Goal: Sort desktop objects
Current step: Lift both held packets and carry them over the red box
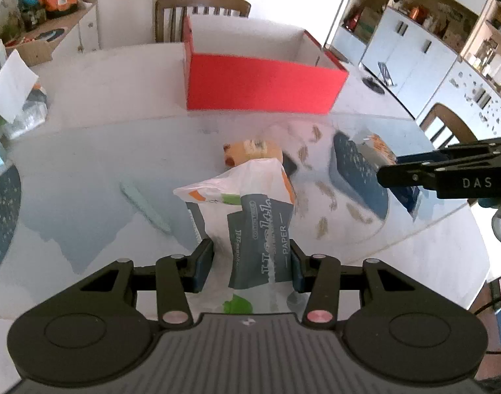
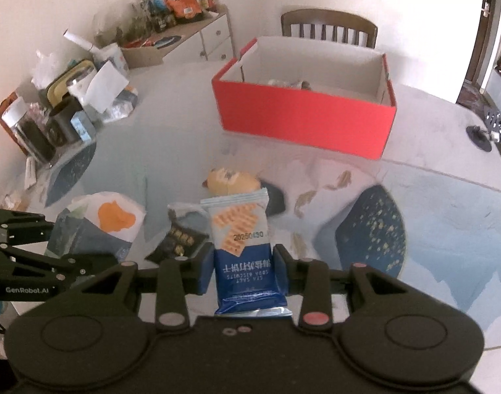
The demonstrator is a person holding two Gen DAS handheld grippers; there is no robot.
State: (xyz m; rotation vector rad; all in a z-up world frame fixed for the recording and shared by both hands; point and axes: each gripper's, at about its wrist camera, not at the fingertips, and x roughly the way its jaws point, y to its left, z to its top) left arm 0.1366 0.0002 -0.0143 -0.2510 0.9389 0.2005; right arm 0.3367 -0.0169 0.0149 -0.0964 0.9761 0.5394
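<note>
Item 1: left gripper (image 1: 250,264), black, 2 blue-padded fingers, jaws part closed, pressed on a soft grey-and-white plastic tissue pack (image 1: 250,229) printed "PAPER", held clear above the table.

Item 2: right gripper (image 2: 243,271), same build, jaws narrow, clamped on a blue-and-white foil soda biscuit packet (image 2: 242,246), upright between the pads.

Item 3: red rectangular cardboard box (image 2: 303,121), white inside, open-topped, on the far side of the pale patterned table (image 2: 171,151), some small things inside.

Item 4: bread-like snack (image 2: 229,180) and dark sachet (image 2: 179,239), loose on the table between box and grippers.
</note>
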